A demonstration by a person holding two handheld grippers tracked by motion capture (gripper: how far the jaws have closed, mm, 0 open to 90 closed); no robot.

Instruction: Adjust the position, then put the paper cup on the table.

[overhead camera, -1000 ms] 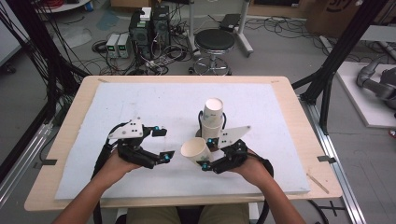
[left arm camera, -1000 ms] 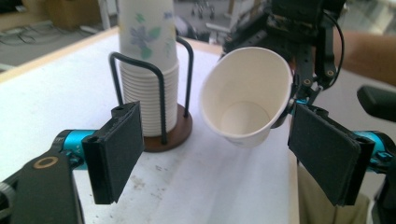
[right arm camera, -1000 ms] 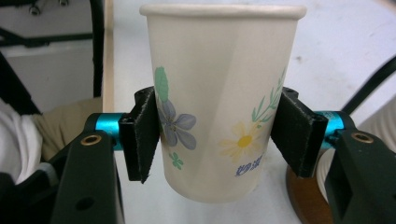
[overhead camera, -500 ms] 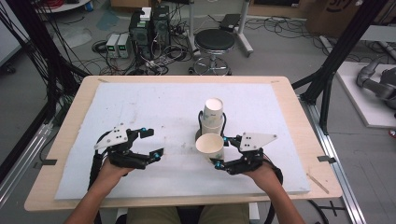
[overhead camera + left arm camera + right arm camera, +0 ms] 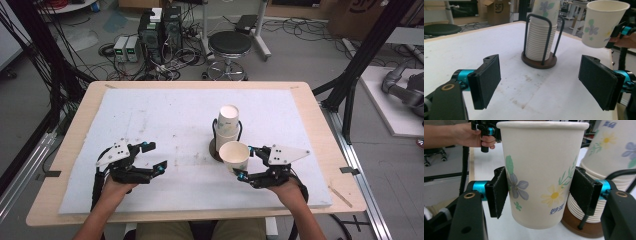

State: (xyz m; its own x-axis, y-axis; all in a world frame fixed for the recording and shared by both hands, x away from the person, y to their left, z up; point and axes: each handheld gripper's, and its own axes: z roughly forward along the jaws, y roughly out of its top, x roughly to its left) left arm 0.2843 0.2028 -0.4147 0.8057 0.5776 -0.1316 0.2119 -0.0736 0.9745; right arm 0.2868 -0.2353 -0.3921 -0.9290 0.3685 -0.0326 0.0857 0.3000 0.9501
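Cup (image 5: pixel 541 172) sits upright between the right gripper (image 5: pixel 541 192)'s jaws, which have just been opening yet still touch its sides.

The paper cup (image 5: pixel 541 172) stands upright between the right gripper's (image 5: pixel 248 161) jaws, clear of the table (image 5: pixel 150 115), pads against its sides. Just behind and to the right of that gripper sits the cup stack (image 5: pixel 228 122) in its wire holder (image 5: pixel 539 60). The left gripper (image 5: pixel 150 157) lies well apart to its left, with nothing between its jaws.
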